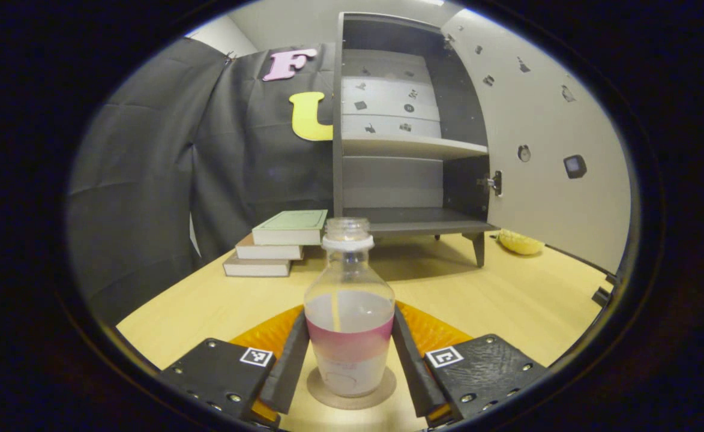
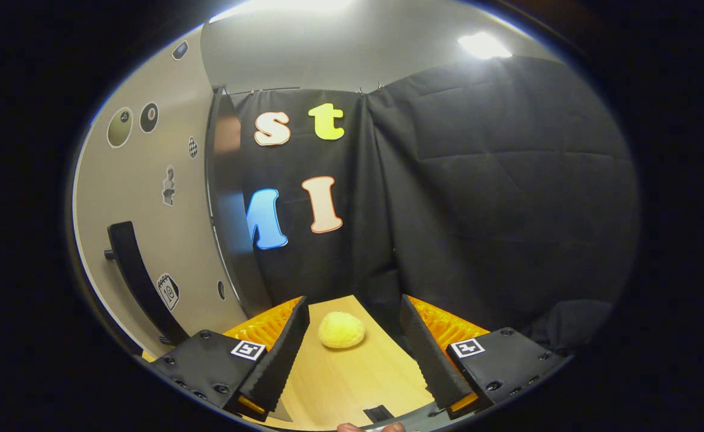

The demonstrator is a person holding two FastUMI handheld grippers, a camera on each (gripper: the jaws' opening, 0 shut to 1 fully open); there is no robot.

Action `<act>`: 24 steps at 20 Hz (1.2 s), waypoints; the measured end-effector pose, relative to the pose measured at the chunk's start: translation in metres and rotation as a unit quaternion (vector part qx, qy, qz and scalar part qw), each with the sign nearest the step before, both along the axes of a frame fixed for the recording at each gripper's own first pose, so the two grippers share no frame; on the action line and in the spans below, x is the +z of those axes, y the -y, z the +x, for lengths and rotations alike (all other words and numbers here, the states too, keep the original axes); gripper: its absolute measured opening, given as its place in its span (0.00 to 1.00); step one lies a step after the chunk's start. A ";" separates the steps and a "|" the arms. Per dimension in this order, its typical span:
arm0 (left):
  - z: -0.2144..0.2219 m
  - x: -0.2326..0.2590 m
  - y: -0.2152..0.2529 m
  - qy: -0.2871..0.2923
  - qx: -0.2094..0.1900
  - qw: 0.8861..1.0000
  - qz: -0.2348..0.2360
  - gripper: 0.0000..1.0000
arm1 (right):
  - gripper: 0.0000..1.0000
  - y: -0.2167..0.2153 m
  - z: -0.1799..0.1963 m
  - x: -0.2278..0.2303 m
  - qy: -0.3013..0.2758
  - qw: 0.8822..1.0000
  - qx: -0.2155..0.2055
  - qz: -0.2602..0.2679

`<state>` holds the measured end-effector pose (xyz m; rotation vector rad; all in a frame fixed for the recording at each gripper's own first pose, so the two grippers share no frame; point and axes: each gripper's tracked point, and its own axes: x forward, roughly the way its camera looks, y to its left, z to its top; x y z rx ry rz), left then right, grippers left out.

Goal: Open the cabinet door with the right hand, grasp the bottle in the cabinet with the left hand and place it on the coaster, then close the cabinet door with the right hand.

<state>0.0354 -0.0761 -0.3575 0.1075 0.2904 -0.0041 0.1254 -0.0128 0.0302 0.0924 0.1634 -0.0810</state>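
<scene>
A clear bottle (image 1: 348,270) with a white neck ring, no cap and a pink band stands upright on the round brown coaster (image 1: 383,391). My left gripper (image 1: 349,311) is shut on it, one finger pressing each side. Behind it the grey cabinet (image 1: 409,147) stands with its door (image 1: 544,138) swung wide to the right, and its shelves are bare. My right gripper (image 2: 353,303) is open with nothing between its fingers. It hovers over the table beside the door's outer face (image 2: 165,228), with the black handle (image 2: 138,282) to its left.
Three stacked books (image 1: 279,243) lie on the wooden table (image 1: 508,294) left of the cabinet. A yellow soft lump (image 2: 341,330) rests on the table just ahead of my right gripper, near the open door's foot (image 1: 520,242).
</scene>
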 end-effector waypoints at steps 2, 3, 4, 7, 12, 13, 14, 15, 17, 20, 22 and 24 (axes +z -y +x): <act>-0.006 -0.002 0.000 -0.004 0.003 1.000 0.000 0.77 | 0.96 0.002 0.000 -0.007 -0.008 1.000 -0.004 0.000; -0.008 -0.001 -0.001 -0.005 0.006 1.000 -0.002 0.77 | 0.96 0.002 0.000 -0.011 -0.014 1.000 -0.004 0.005; -0.012 -0.001 -0.001 -0.007 0.009 1.000 -0.006 0.77 | 0.96 -0.001 0.000 -0.015 -0.020 1.000 -0.002 0.013; -0.010 0.000 0.002 -0.014 0.007 1.000 -0.021 0.73 | 0.96 -0.005 0.004 -0.023 -0.034 0.998 0.003 0.049; -0.006 0.011 0.009 -0.013 -0.001 1.000 -0.019 0.88 | 0.96 0.003 0.010 -0.038 -0.045 0.997 -0.005 0.057; -0.005 0.016 0.009 -0.013 0.002 1.000 -0.013 0.90 | 0.96 0.005 0.010 -0.039 -0.045 0.997 -0.006 0.057; -0.004 0.022 0.005 -0.009 0.007 1.000 -0.002 0.86 | 0.96 0.006 0.011 -0.042 -0.045 0.997 -0.007 0.056; -0.002 0.029 0.002 -0.005 0.013 1.000 0.006 0.91 | 0.96 0.008 0.012 -0.044 -0.045 0.997 -0.007 0.056; 0.000 0.038 0.005 -0.003 0.010 1.000 0.004 0.86 | 0.96 0.009 0.015 -0.048 -0.047 0.997 -0.006 0.059; 0.002 0.067 0.010 0.010 0.007 1.000 0.002 0.88 | 0.96 0.014 0.021 -0.055 -0.046 0.997 -0.007 0.066; 0.001 0.092 0.017 0.020 0.005 1.000 0.001 0.86 | 0.96 0.019 0.027 -0.060 -0.045 0.997 -0.010 0.066; 0.000 0.123 0.021 0.034 0.008 0.999 0.002 0.86 | 0.96 0.026 0.034 -0.063 -0.040 0.997 -0.018 0.063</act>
